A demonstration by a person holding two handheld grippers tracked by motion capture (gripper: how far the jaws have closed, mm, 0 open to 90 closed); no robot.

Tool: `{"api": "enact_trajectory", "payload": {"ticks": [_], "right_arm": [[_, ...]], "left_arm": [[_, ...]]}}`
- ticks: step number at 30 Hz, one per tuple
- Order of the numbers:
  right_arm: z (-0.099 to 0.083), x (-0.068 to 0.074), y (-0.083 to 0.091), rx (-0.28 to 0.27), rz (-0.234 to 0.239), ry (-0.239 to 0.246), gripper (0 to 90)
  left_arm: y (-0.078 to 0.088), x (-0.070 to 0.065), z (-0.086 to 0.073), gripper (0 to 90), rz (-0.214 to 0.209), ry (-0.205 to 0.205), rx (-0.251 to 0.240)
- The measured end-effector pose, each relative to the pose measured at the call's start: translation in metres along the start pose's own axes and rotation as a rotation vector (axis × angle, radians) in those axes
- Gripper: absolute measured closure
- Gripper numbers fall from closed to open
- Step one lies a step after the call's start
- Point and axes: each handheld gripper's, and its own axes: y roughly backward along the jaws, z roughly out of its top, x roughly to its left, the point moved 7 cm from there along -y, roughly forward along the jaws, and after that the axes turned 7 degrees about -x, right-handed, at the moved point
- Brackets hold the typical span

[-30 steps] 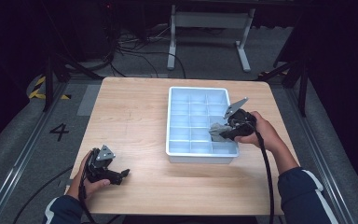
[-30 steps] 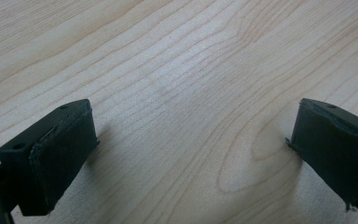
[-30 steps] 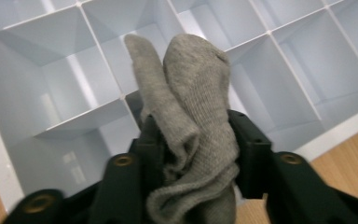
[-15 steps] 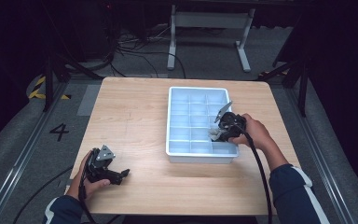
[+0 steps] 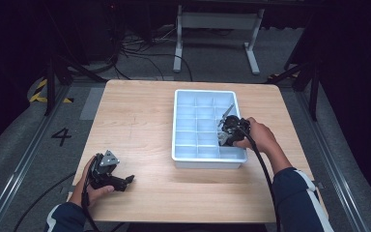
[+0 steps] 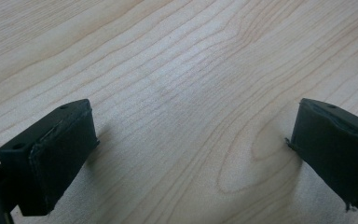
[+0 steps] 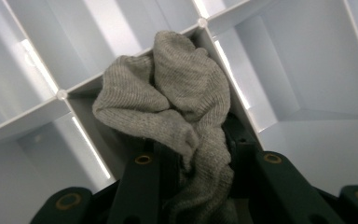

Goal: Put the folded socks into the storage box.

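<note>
A bunched grey knitted cloth [image 7: 168, 107], possibly a sock, is clamped between the jaws of the right hand-held gripper [image 7: 191, 163], hanging just over a divider crossing inside the white compartment tray [image 5: 183, 157]. In the high view that right hand-held gripper [image 5: 223, 131] sits over the tray's right-hand cells, toward the near end. The cloth looks carried to the tray but not yet let go, so what seems left is lowering it into one cell and opening the jaws; which cell I cannot tell. The left hand-held gripper [image 6: 191, 154] rests idle on the bare wooden tabletop [image 5: 140, 116], jaws wide apart and holding nothing
</note>
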Motion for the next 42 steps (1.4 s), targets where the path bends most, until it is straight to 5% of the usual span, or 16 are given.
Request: {"api": "enact_trajectory", "payload": {"ticks": [8, 21, 27, 28, 35, 42], "right_arm": [[0.001, 0.0, -0.002, 0.045, -0.008, 0.015, 69.5], [-0.003, 0.0, 0.022, -0.082, -0.009, -0.028, 53.1], [-0.005, 0.0, 0.042, -0.177, -0.025, -0.033, 66.6], [-0.005, 0.001, 0.045, -0.194, -0.031, -0.027, 75.3], [-0.007, 0.002, 0.027, -0.133, -0.074, 0.013, 81.3], [-0.005, 0.006, 0.011, -0.092, -0.061, 0.031, 82.8]], "left_arm": [[0.0, 0.0, 0.0, 0.4, 0.002, -0.001, -0.002], [0.0, 0.0, 0.0, 0.4, -0.001, -0.003, 0.001], [0.0, 0.0, 0.0, 0.4, -0.001, -0.004, 0.001], [0.0, 0.0, 0.0, 0.4, -0.001, -0.004, 0.001], [0.0, 0.0, 0.0, 0.4, -0.001, -0.004, 0.001], [0.0, 0.0, 0.0, 0.4, -0.002, -0.004, 0.002]]}}
